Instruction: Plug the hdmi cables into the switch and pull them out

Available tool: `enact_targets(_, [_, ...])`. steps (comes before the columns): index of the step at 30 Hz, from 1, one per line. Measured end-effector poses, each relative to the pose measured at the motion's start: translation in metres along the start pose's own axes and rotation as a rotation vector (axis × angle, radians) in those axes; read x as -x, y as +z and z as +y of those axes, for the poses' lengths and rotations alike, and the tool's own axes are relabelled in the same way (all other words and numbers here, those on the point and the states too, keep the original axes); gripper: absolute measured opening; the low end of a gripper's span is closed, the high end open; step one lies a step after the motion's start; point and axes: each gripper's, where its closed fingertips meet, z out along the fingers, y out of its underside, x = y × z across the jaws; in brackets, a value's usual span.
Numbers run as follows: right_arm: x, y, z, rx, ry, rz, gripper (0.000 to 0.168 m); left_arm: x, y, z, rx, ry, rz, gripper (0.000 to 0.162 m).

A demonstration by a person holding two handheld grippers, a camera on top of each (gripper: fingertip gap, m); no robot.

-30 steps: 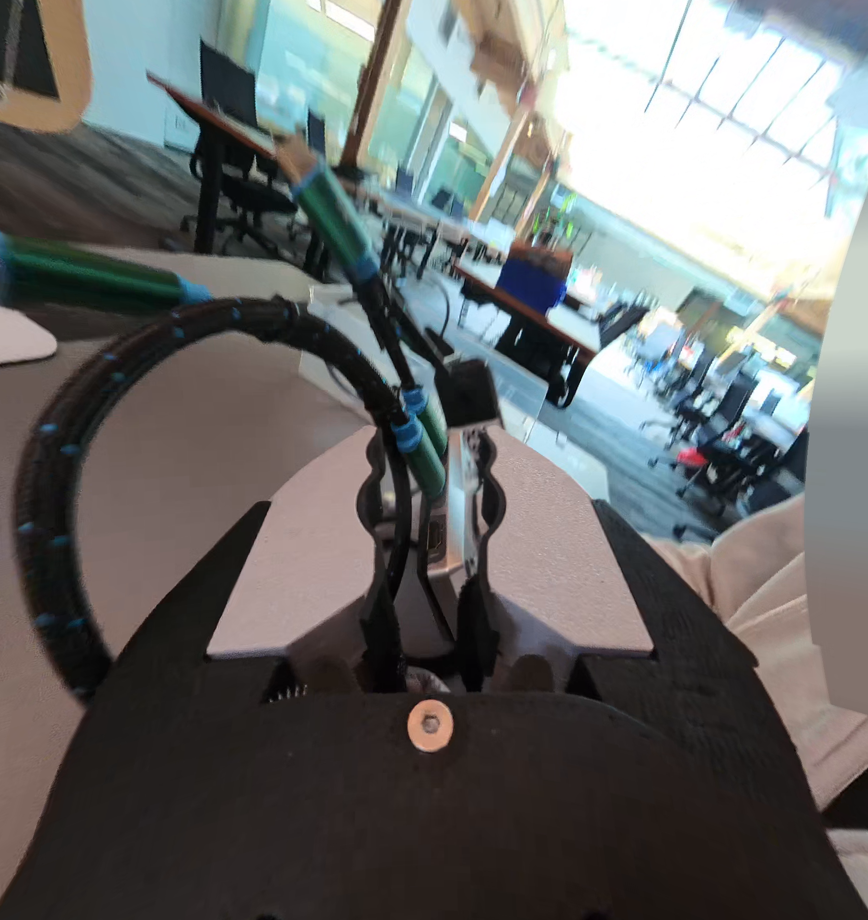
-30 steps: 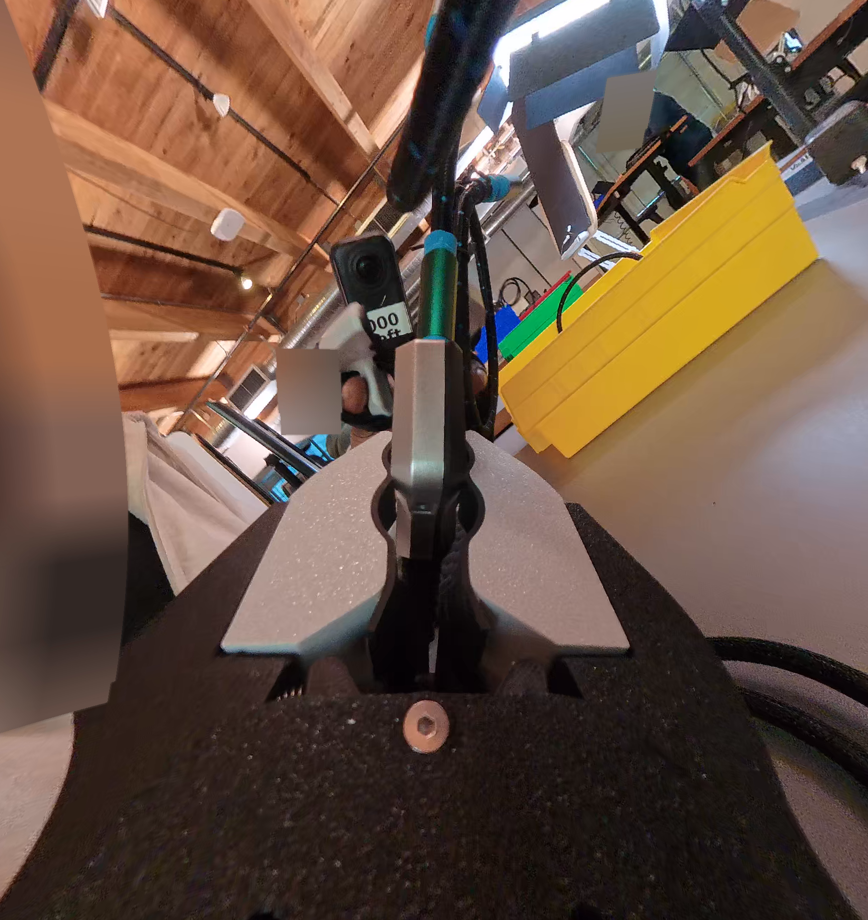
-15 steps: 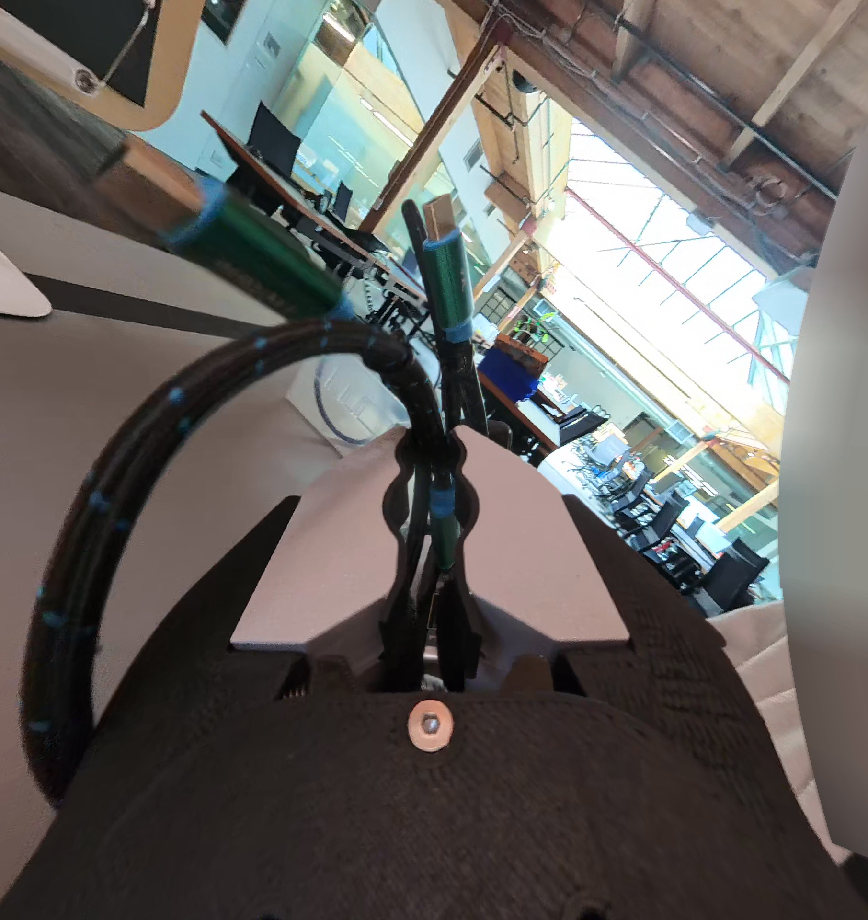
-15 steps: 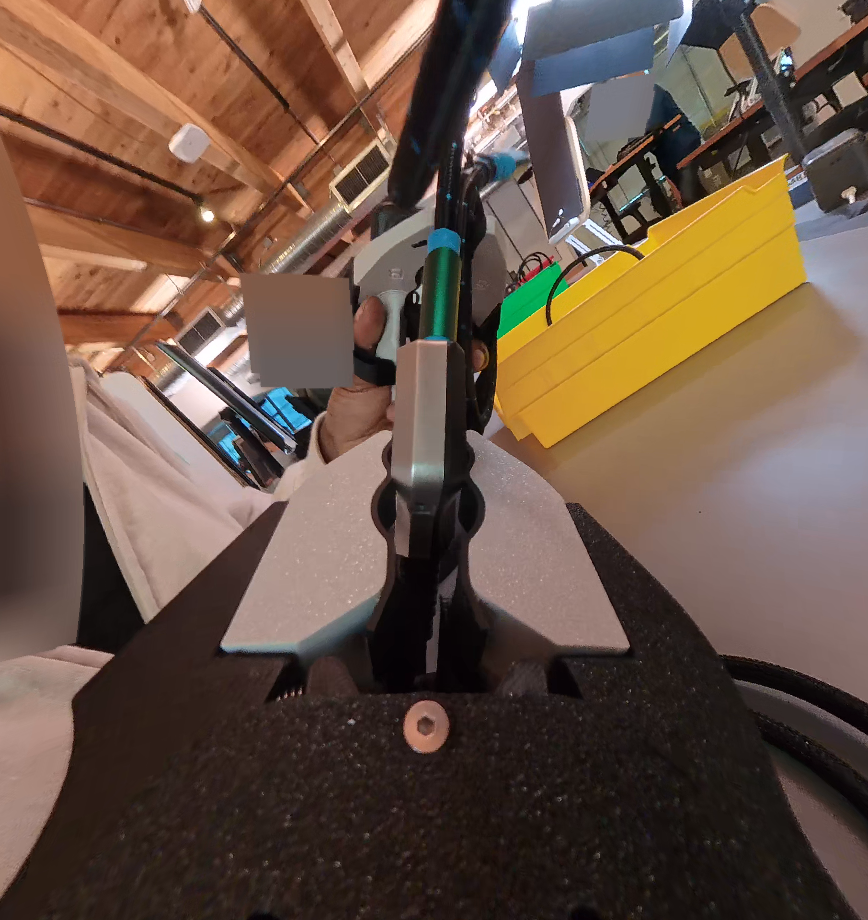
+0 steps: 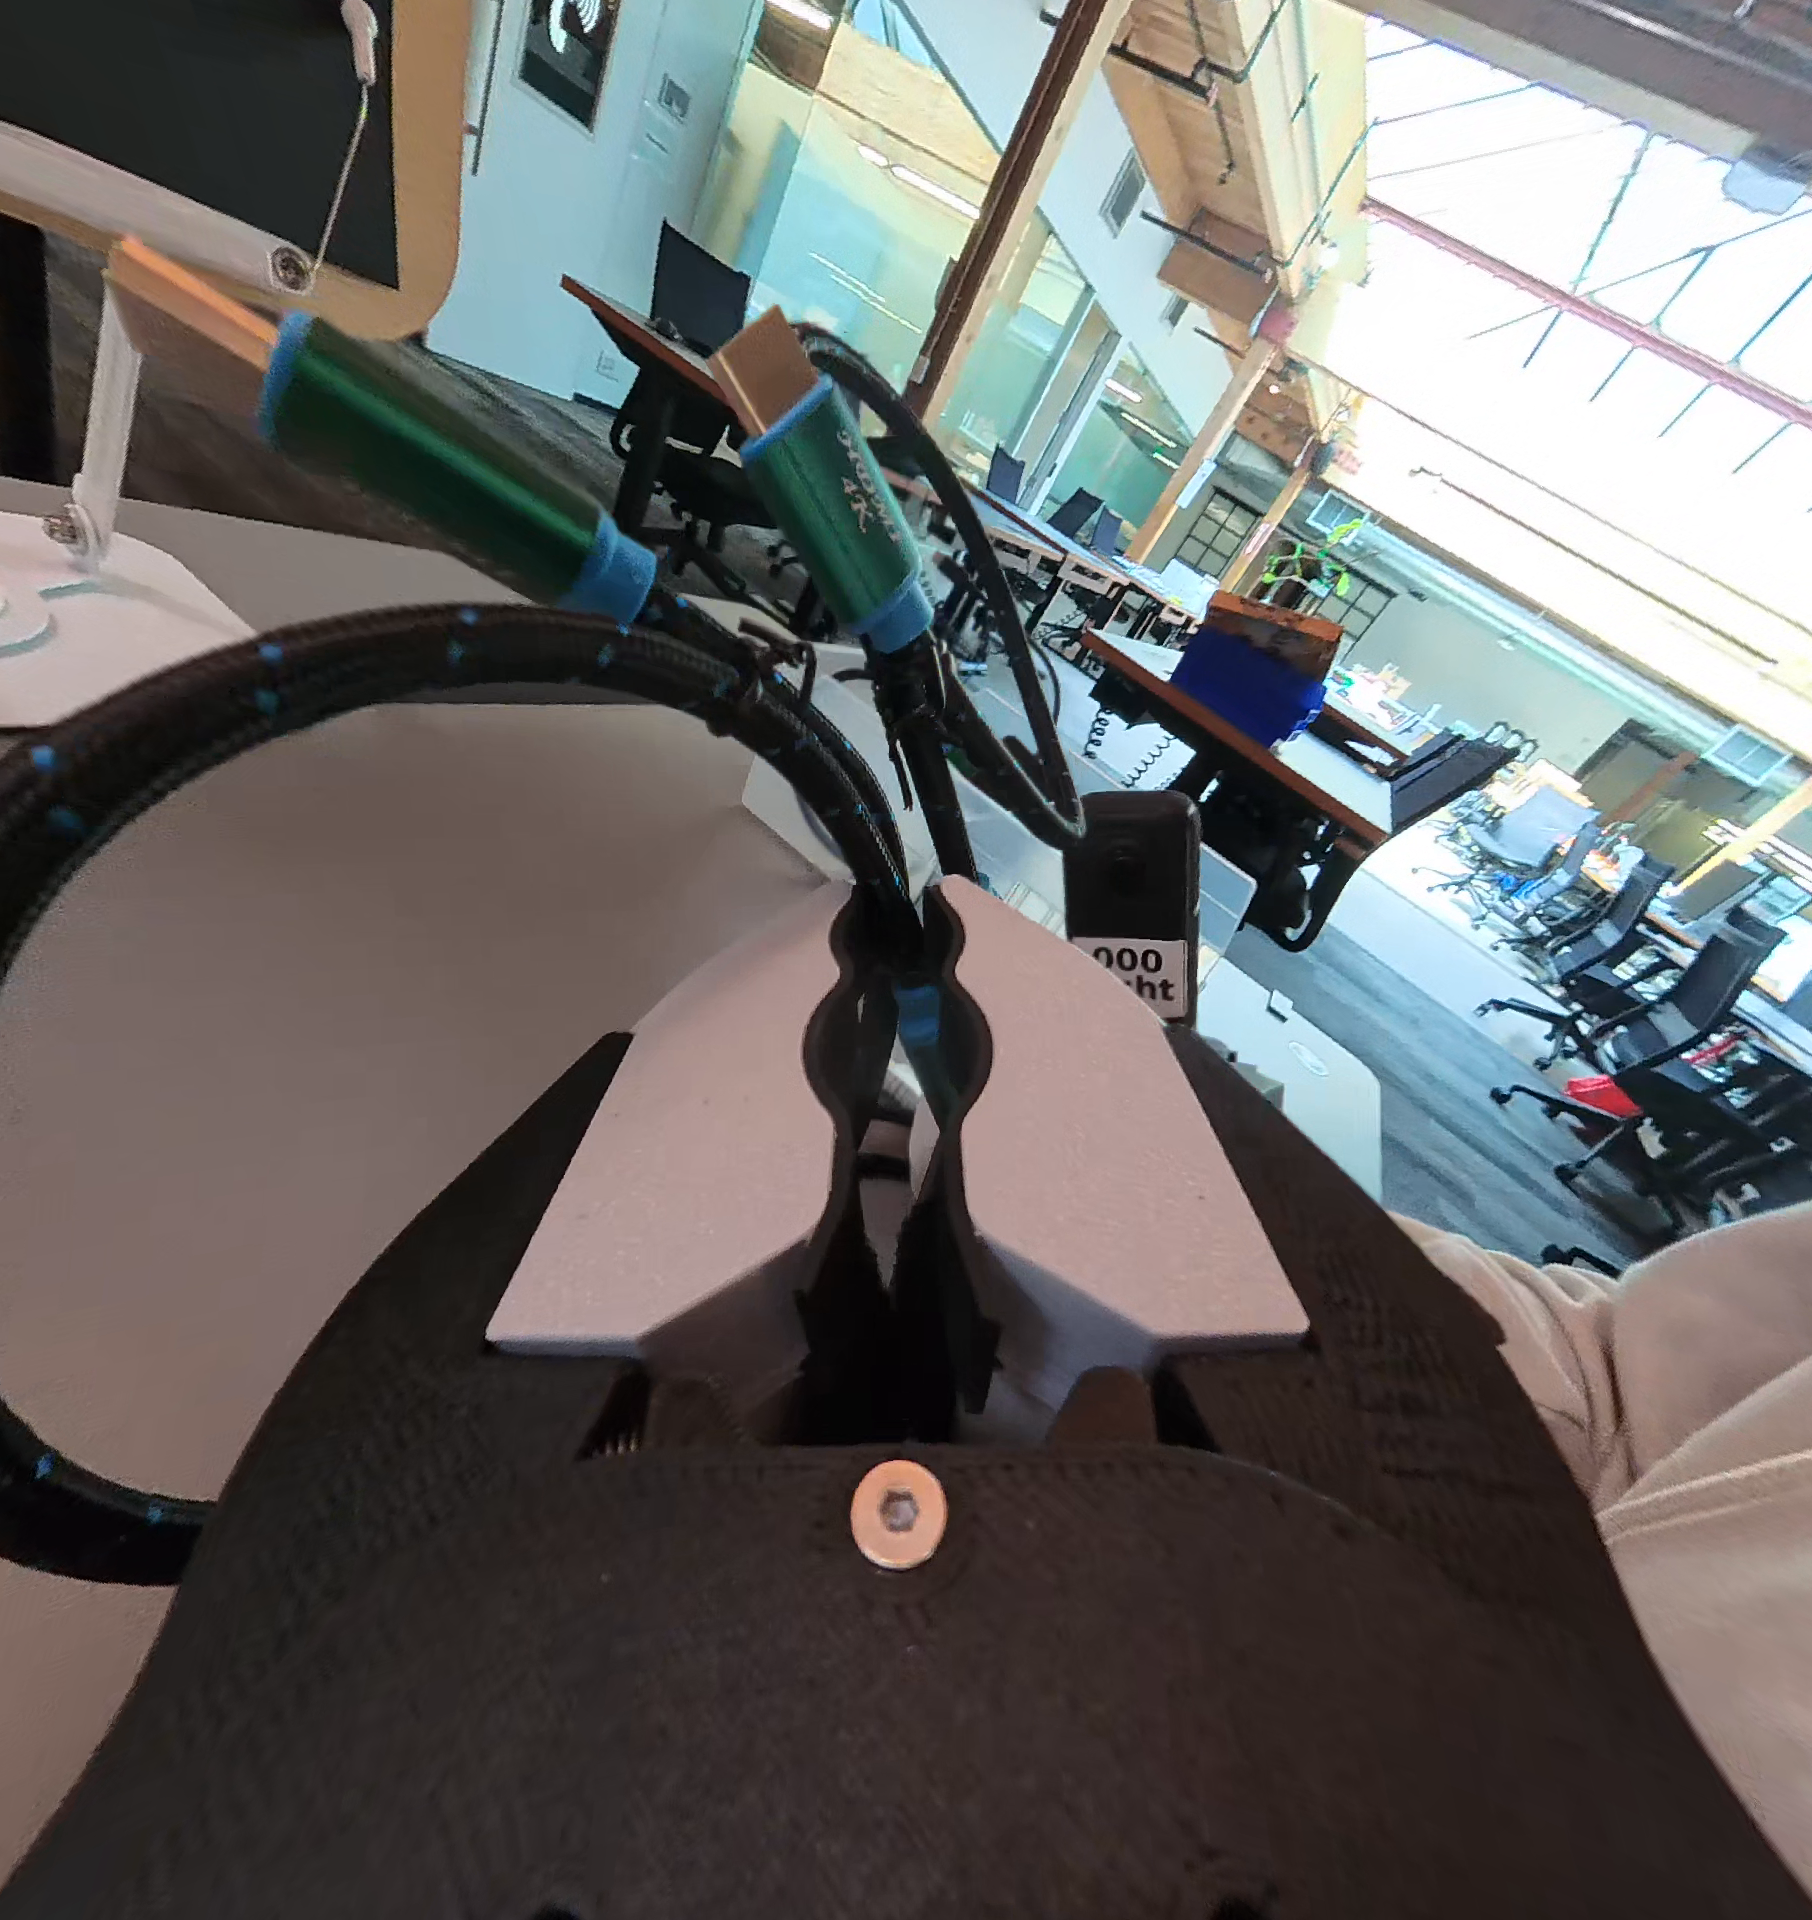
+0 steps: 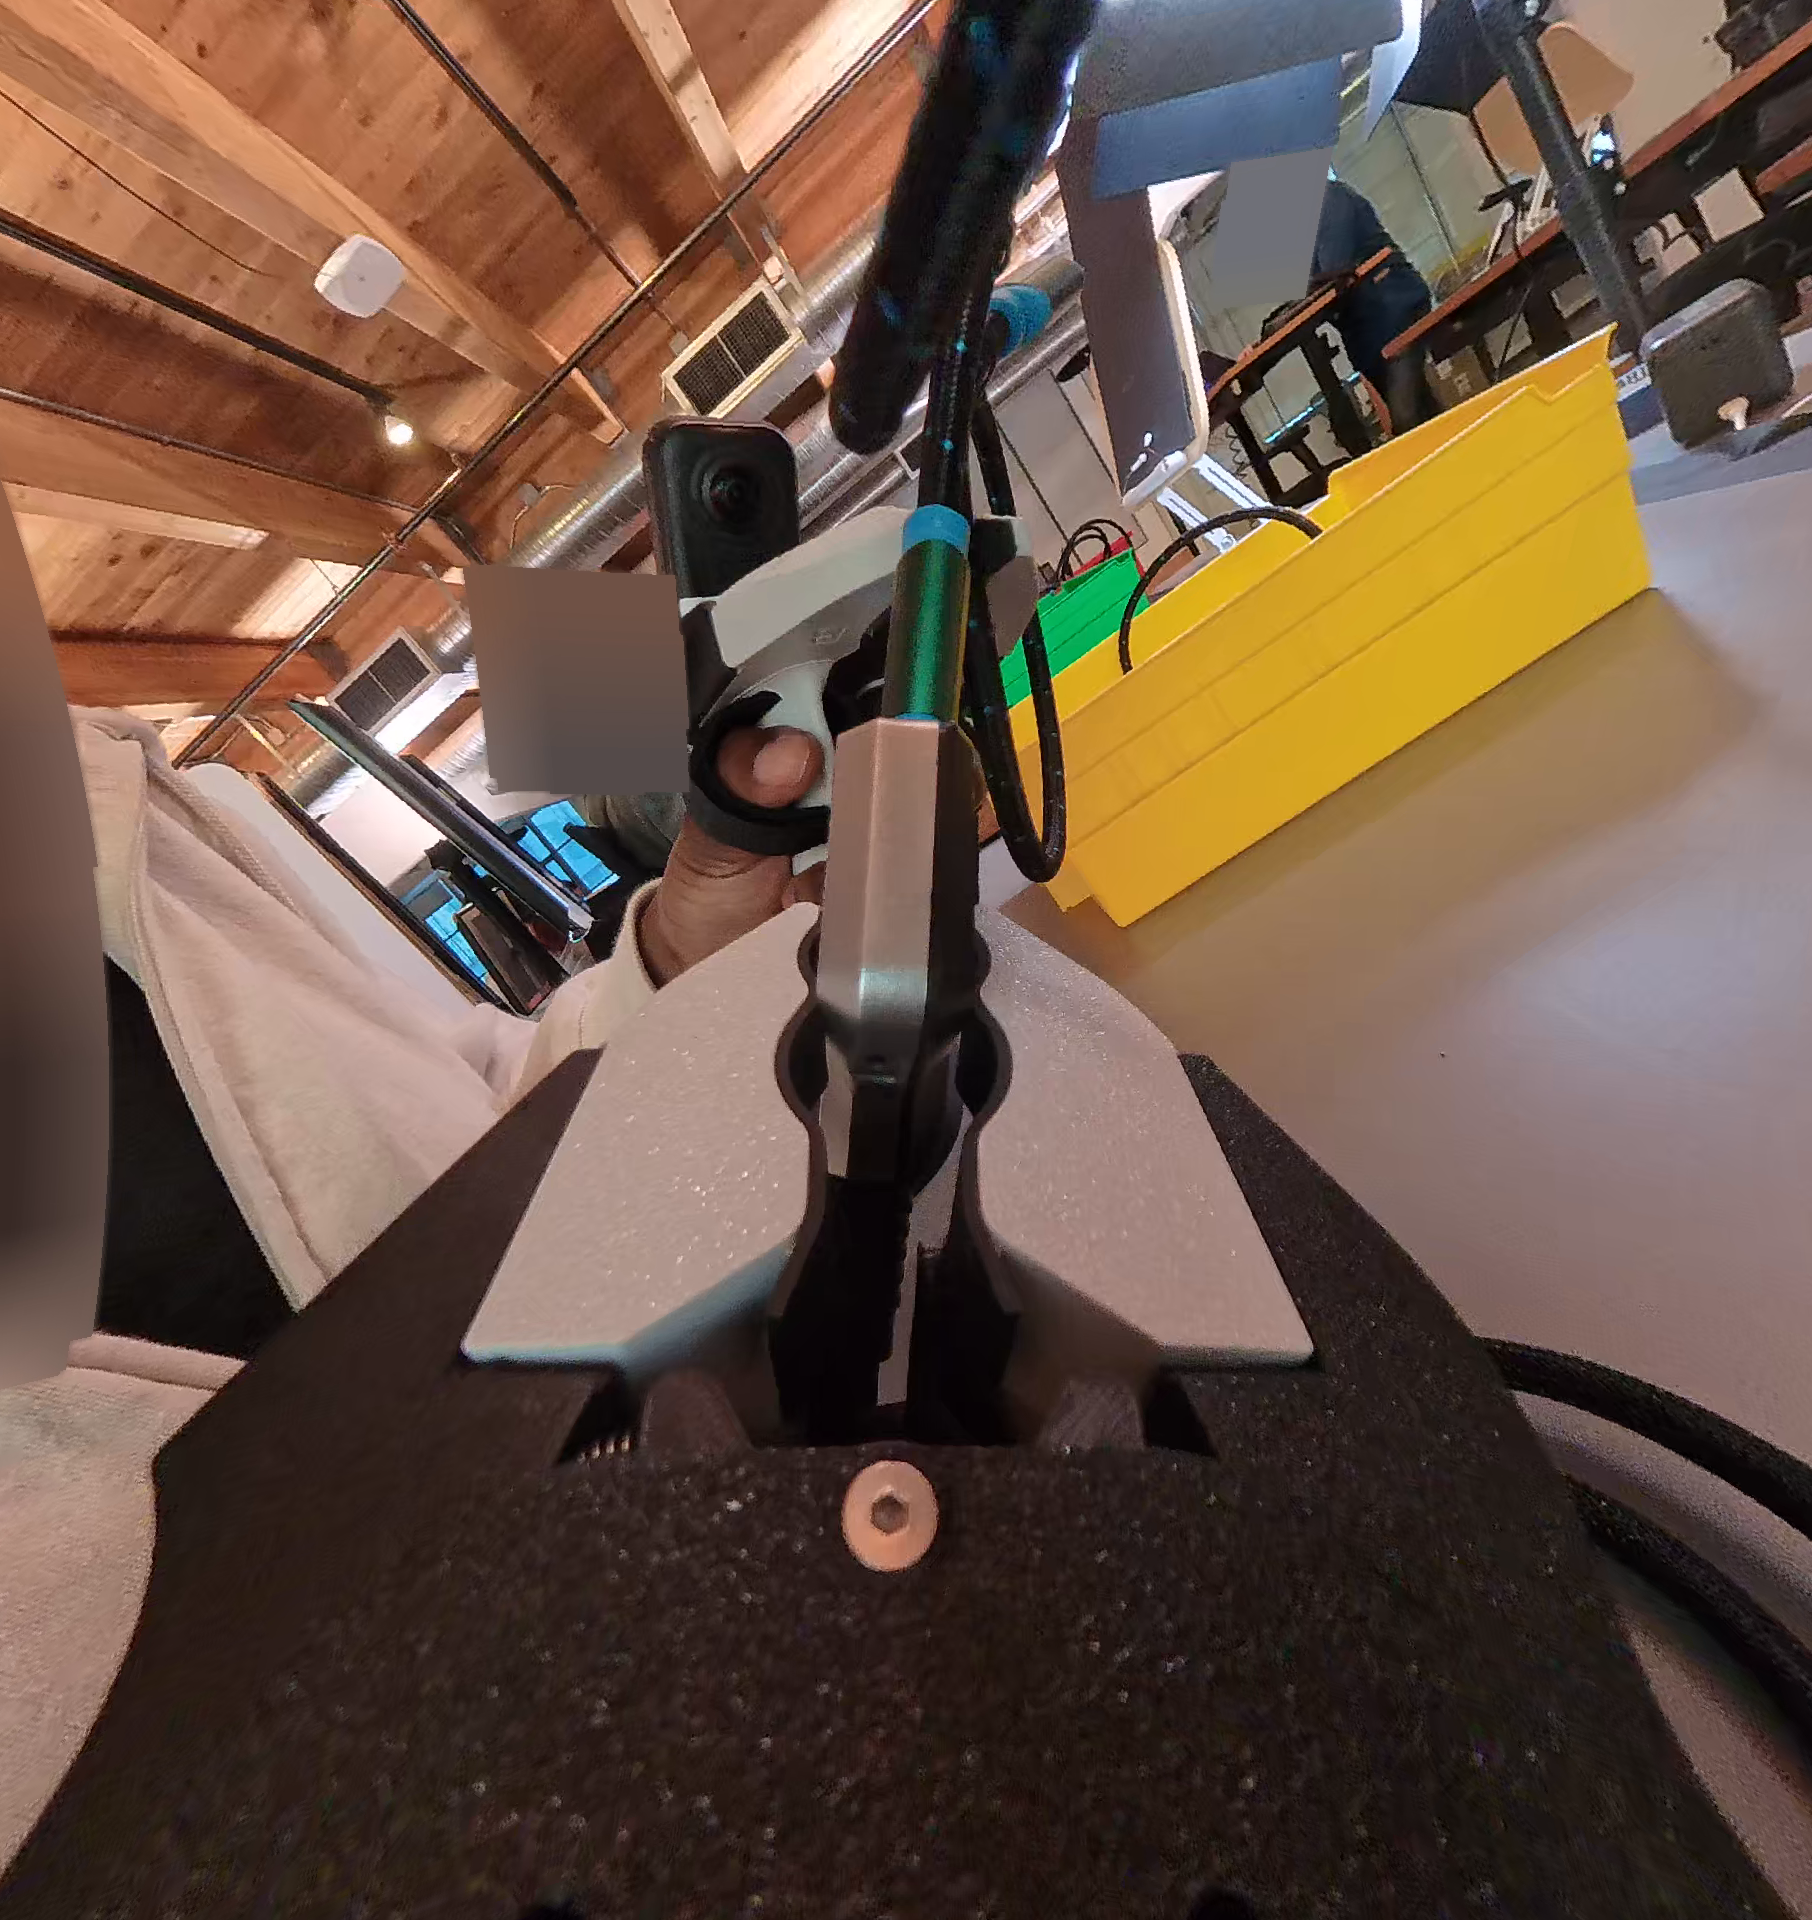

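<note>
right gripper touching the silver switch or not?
Touching. The right wrist view shows the right gripper with both fingers closed against the sides of the silver switch, no gap at either side, with a green HDMI plug seated in its far end.

Open office with timber-beam ceiling (image 6: 258, 208) carrying ducts and vents, bright skylights (image 5: 1608, 343) over rows of dark desks and black chairs (image 5: 1691, 1081), glass partitions behind them, grey desk (image 6: 1504, 935) under yellow bins (image 6: 1349, 665).
</note>
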Motion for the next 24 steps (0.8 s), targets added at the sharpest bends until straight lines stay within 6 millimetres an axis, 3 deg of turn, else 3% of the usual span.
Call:
enact_targets(5, [0.007,0.002,-0.01,-0.023,-0.019,-0.036,0.02,-0.008,0.0,-0.014,-0.031,0.056,0.025,0.011])
enact_targets(8, [0.014,-0.007,-0.021,-0.097,-0.022,-0.076,0.02,-0.029,-0.006,-0.023,-0.063,0.061,0.118,0.041])
enact_targets(12, [0.003,-0.026,-0.041,-0.211,0.024,-0.04,0.02,-0.056,-0.043,-0.034,-0.108,0.1,0.21,0.049])
enact_targets(14, [0.003,-0.031,-0.048,-0.248,0.016,-0.034,0.02,-0.056,-0.072,-0.043,-0.139,0.145,0.184,0.048])
enact_targets(16, [0.005,-0.034,-0.052,-0.263,0.0,-0.033,0.021,-0.039,-0.105,-0.059,-0.158,0.195,0.071,0.048])
enact_targets(19, [0.008,-0.036,-0.055,-0.284,-0.01,-0.055,0.021,0.003,-0.155,-0.083,-0.113,0.281,-0.16,0.048])
enact_targets(24, [0.011,-0.039,-0.058,-0.302,-0.003,-0.084,0.021,0.093,-0.217,-0.091,0.274,0.425,-0.545,0.048])
